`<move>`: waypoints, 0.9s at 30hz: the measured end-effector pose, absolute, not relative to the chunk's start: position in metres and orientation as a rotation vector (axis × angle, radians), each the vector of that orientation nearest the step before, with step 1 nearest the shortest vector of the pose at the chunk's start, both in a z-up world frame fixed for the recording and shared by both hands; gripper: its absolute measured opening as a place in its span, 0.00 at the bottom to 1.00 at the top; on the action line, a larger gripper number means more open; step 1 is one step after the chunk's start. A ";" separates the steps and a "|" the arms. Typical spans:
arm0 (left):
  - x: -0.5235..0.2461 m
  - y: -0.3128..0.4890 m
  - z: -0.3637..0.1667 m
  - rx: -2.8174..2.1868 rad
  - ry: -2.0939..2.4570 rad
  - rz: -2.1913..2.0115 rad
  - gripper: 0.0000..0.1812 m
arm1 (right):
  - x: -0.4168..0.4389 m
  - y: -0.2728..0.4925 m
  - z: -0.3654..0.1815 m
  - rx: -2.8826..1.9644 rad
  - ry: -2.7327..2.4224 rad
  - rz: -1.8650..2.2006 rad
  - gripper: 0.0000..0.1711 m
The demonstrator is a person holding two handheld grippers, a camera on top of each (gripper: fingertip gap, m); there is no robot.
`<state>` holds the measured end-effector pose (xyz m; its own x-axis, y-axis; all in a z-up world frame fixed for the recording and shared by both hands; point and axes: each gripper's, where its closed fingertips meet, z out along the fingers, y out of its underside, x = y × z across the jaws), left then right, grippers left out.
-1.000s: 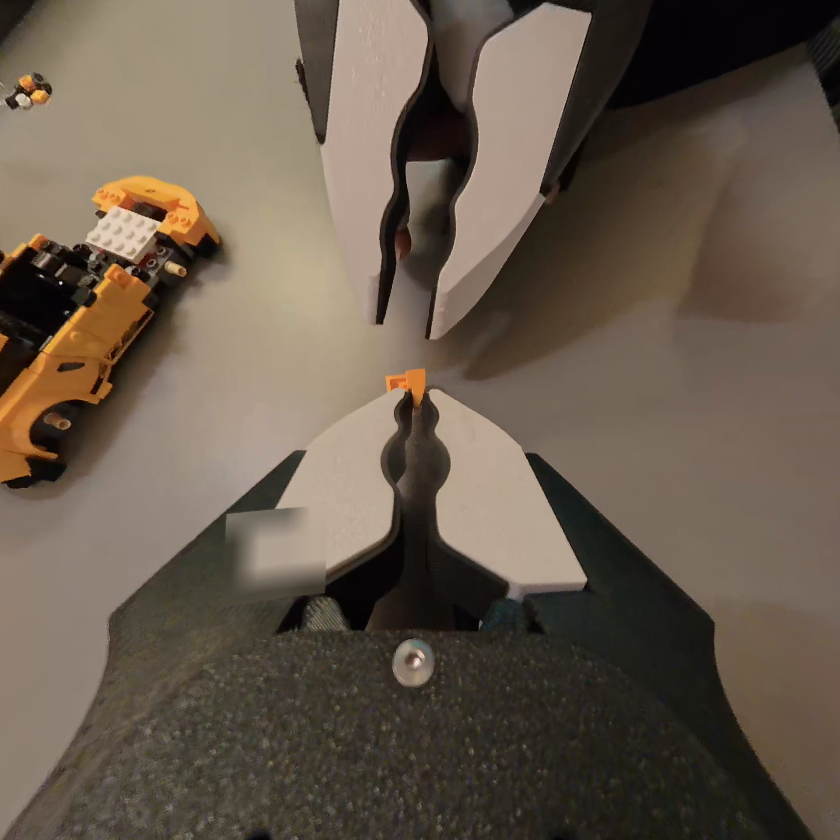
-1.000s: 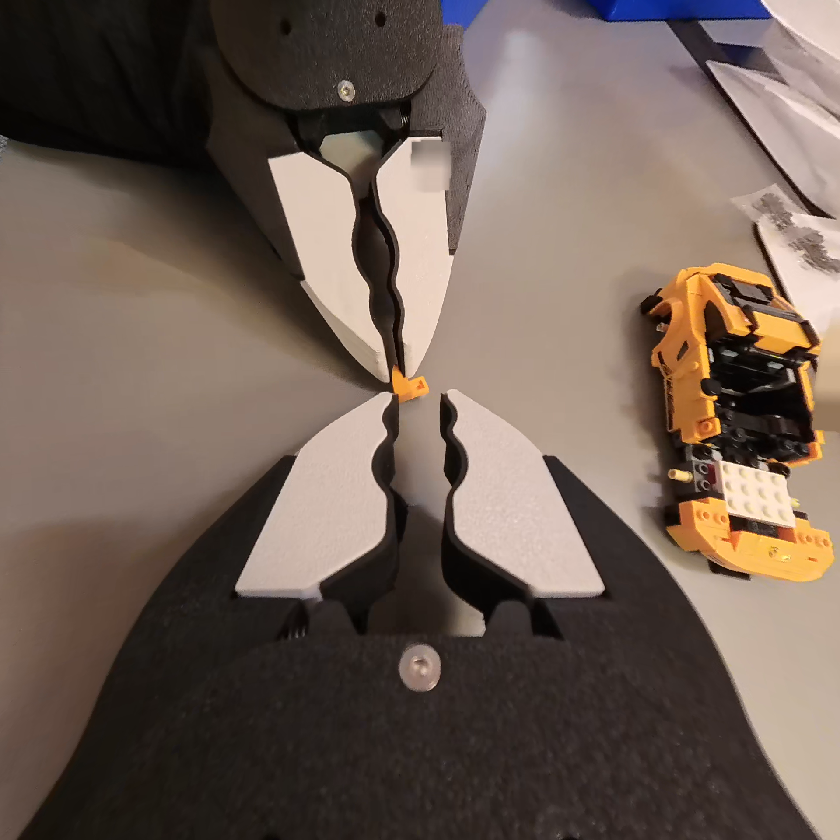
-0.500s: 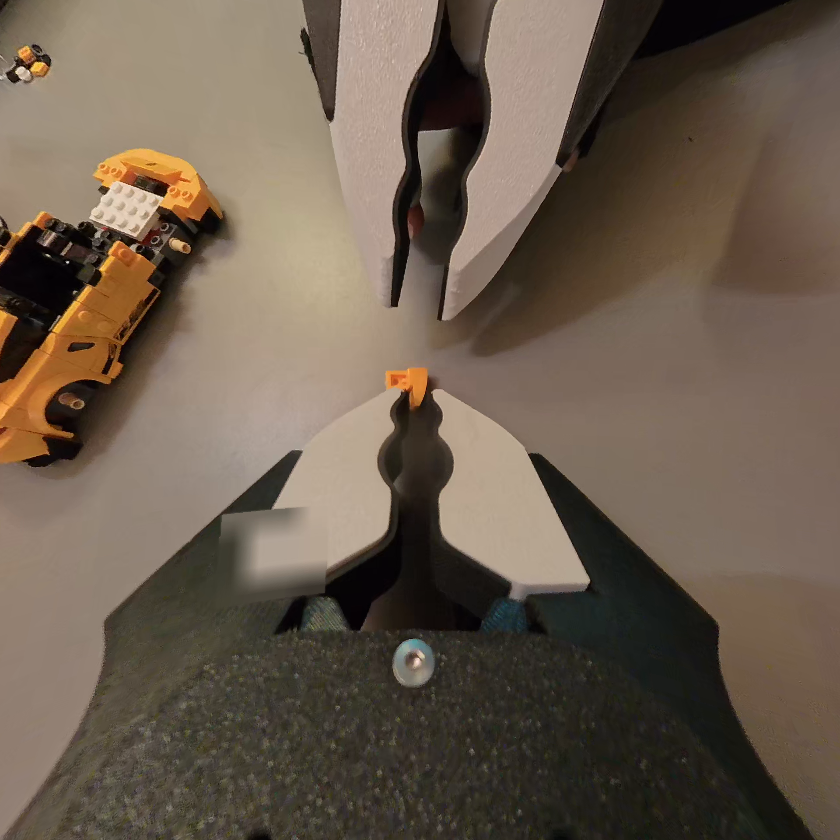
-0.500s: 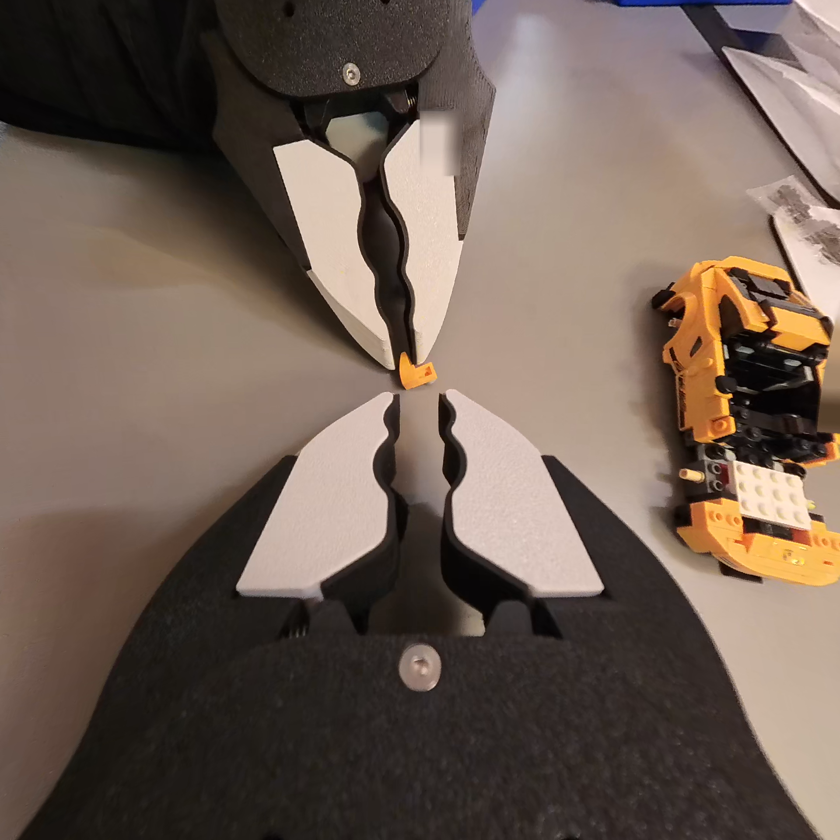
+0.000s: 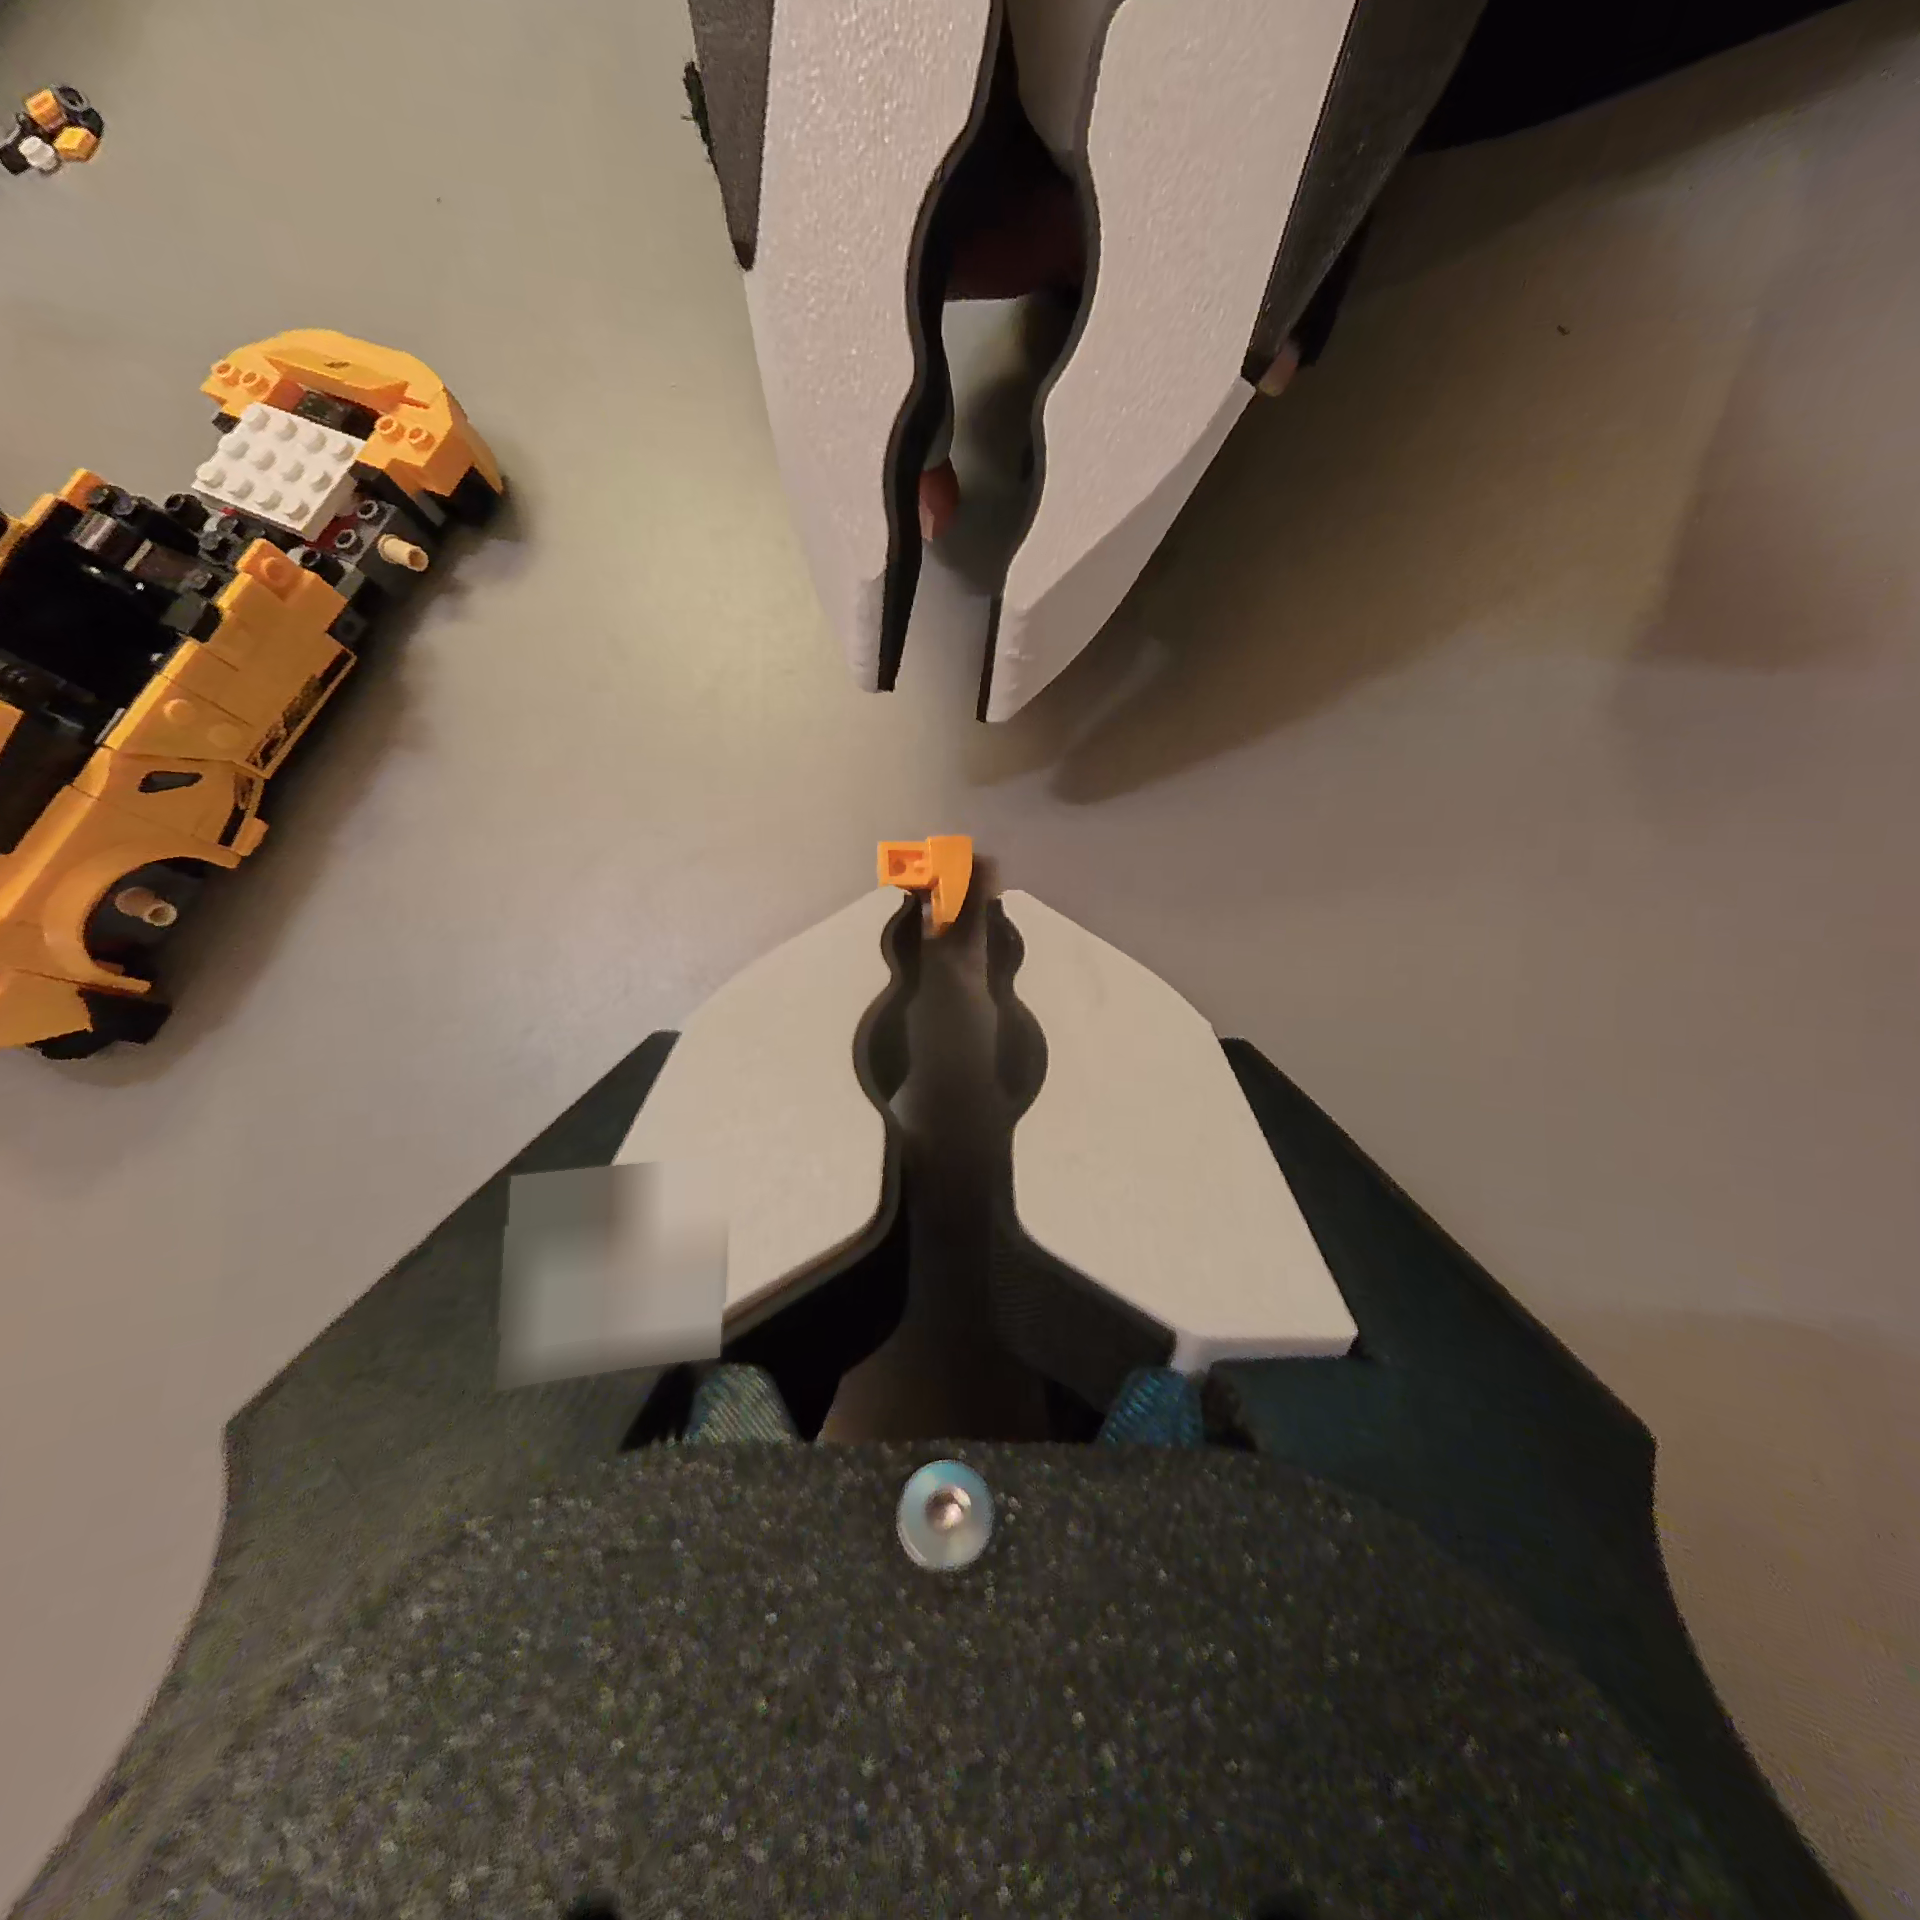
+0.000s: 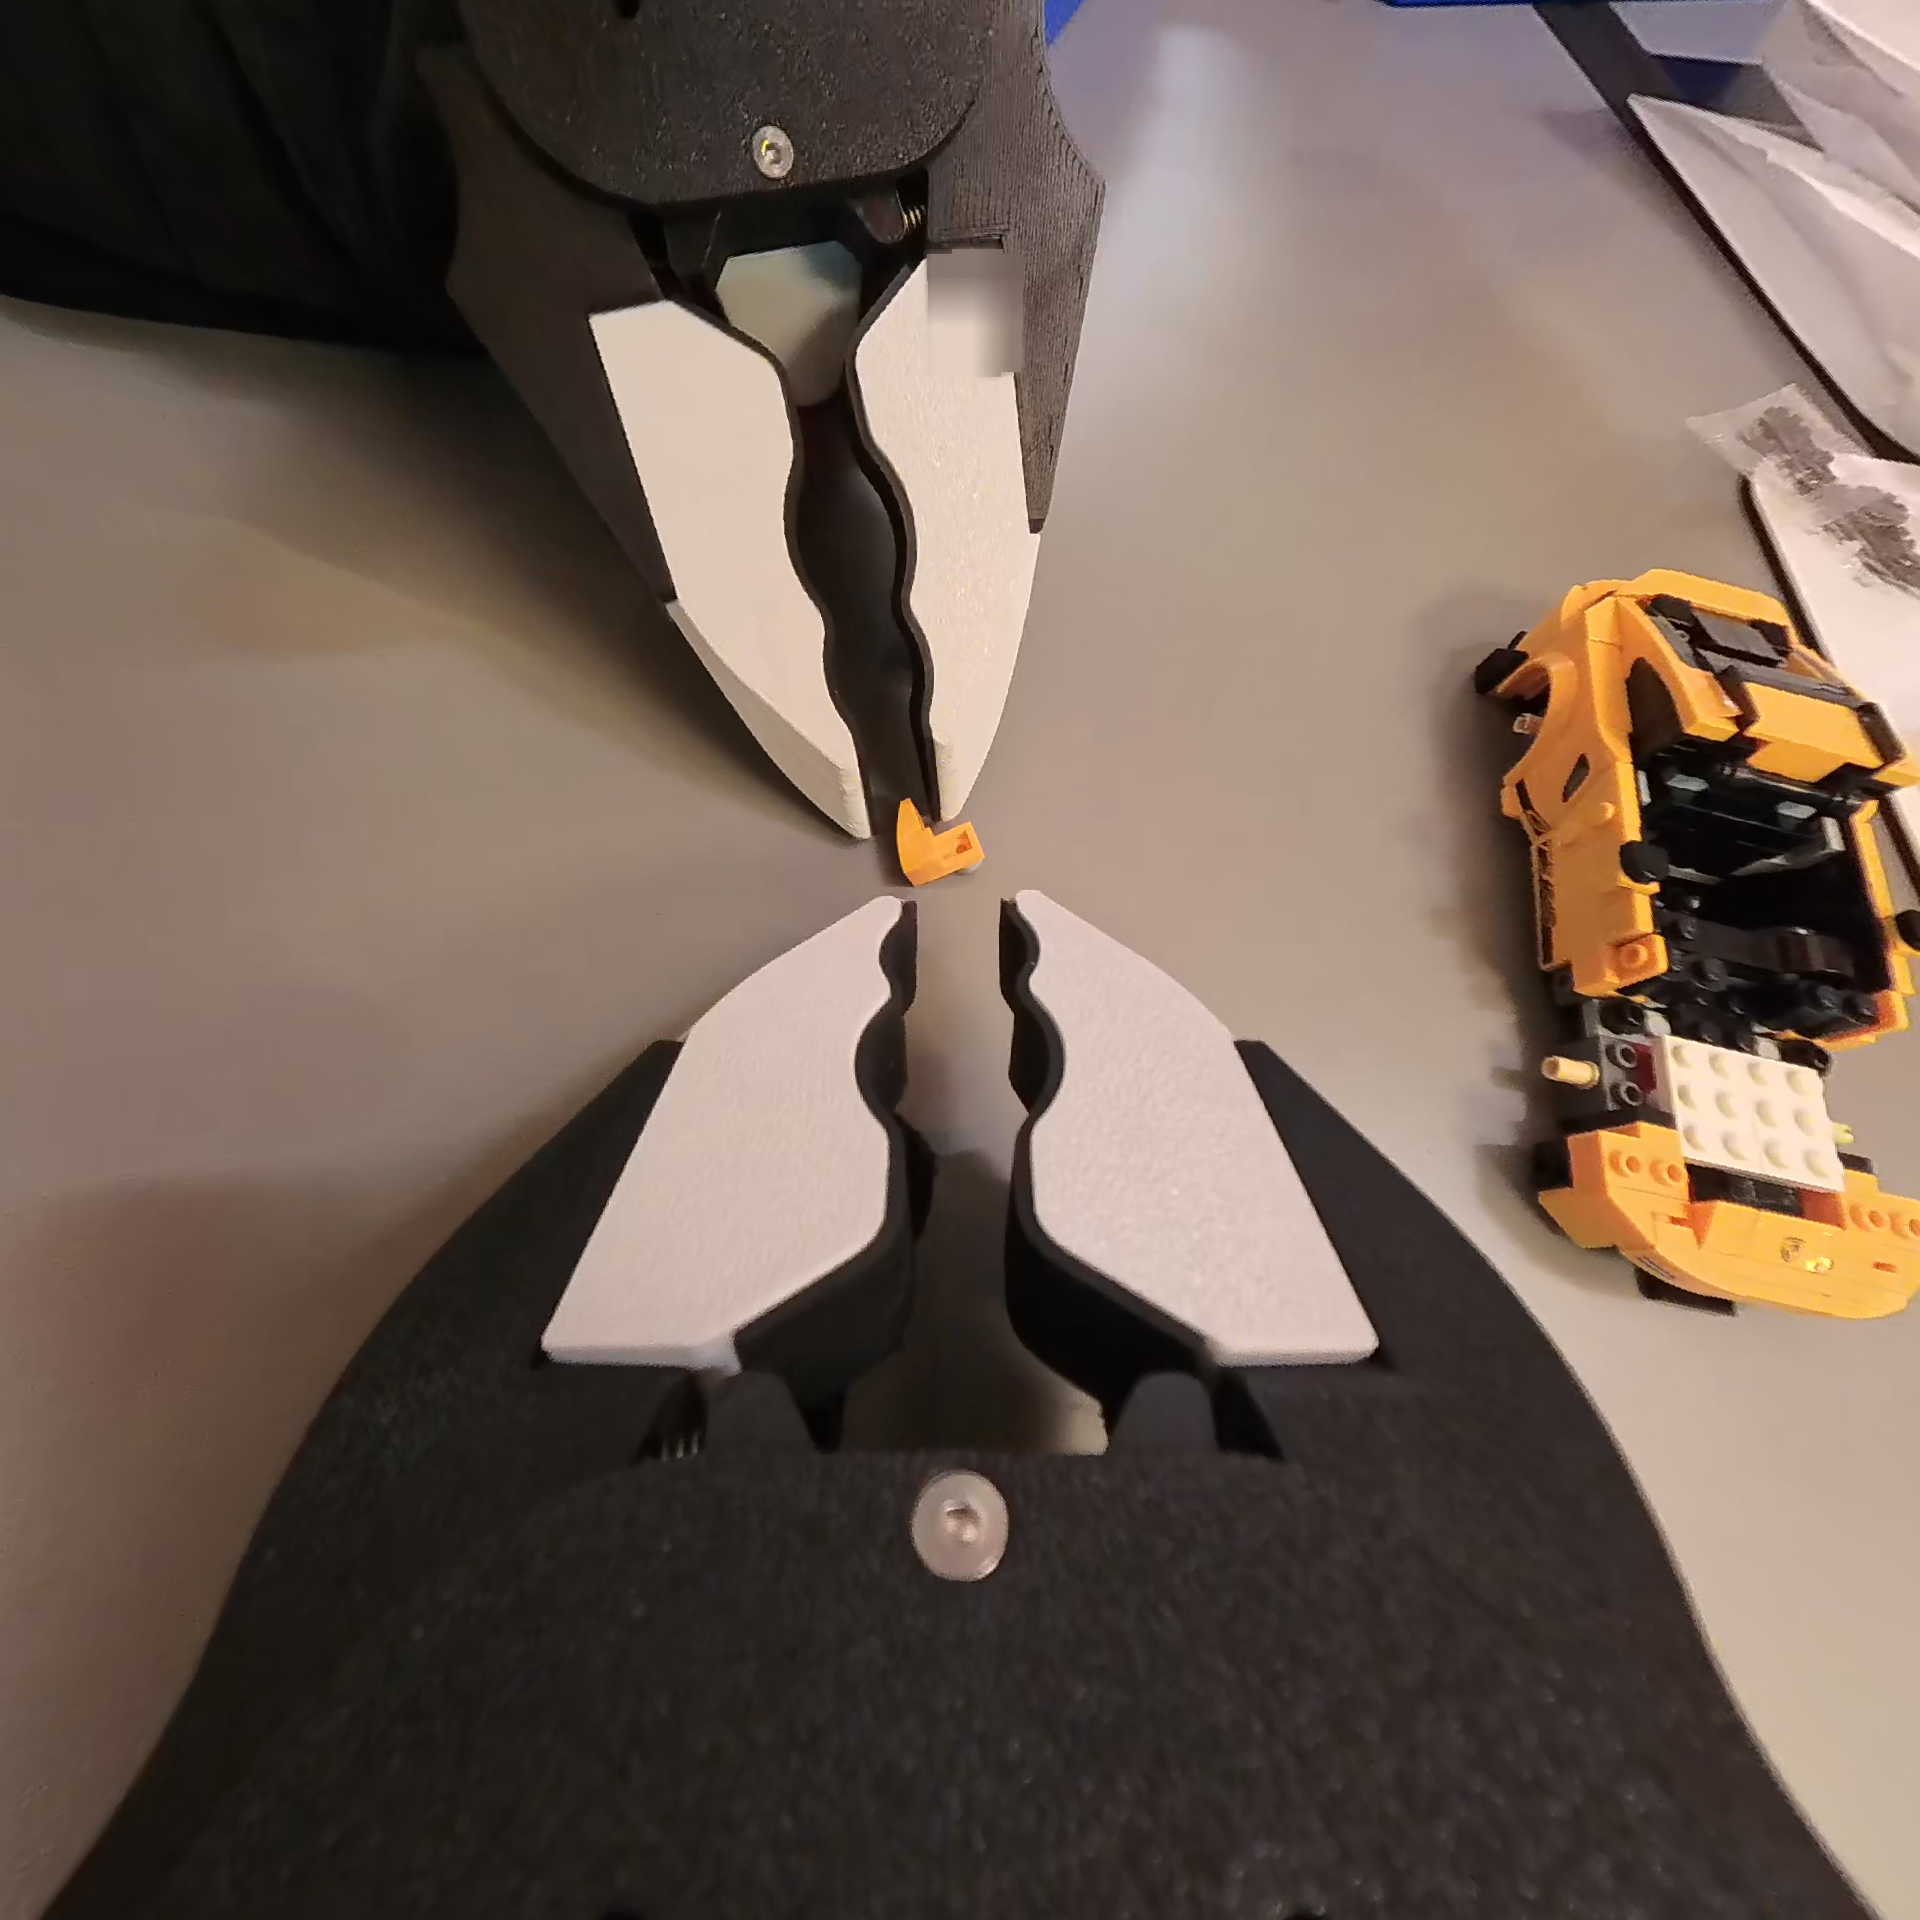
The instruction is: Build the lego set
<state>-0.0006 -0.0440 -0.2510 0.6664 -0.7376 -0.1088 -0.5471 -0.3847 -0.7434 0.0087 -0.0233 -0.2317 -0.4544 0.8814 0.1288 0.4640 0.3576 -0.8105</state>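
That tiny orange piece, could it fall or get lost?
Maybe. The left gripper pinches the orange piece only at its very tips, so it could twist or pop out onto the table. The right gripper, open and close, might knock it loose. The car sits off to the side, so carrying it there adds risk.

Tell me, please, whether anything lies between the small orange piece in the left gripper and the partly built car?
Nothing visible does. The left gripper pinches the orange piece at its fingers' tips, and only bare grey table separates it from the car. The open right gripper sits opposite, off that path.
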 end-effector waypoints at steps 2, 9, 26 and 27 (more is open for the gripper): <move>0.000 -0.044 -0.250 -2.083 0.975 -0.335 0.06 | 0.009 -0.023 -0.231 -1.164 -2.056 0.974 0.09; -0.001 -0.045 -0.246 -2.084 0.990 -0.312 0.08 | 0.008 -0.017 -0.223 -1.180 -1.992 1.009 0.08; -0.008 -0.044 -0.239 -2.081 0.902 -0.359 0.09 | 0.007 -0.006 -0.216 -1.216 -1.927 0.997 0.11; -0.006 -0.045 -0.240 -2.083 0.908 -0.360 0.10 | 0.007 -0.004 -0.215 -1.224 -1.916 1.000 0.11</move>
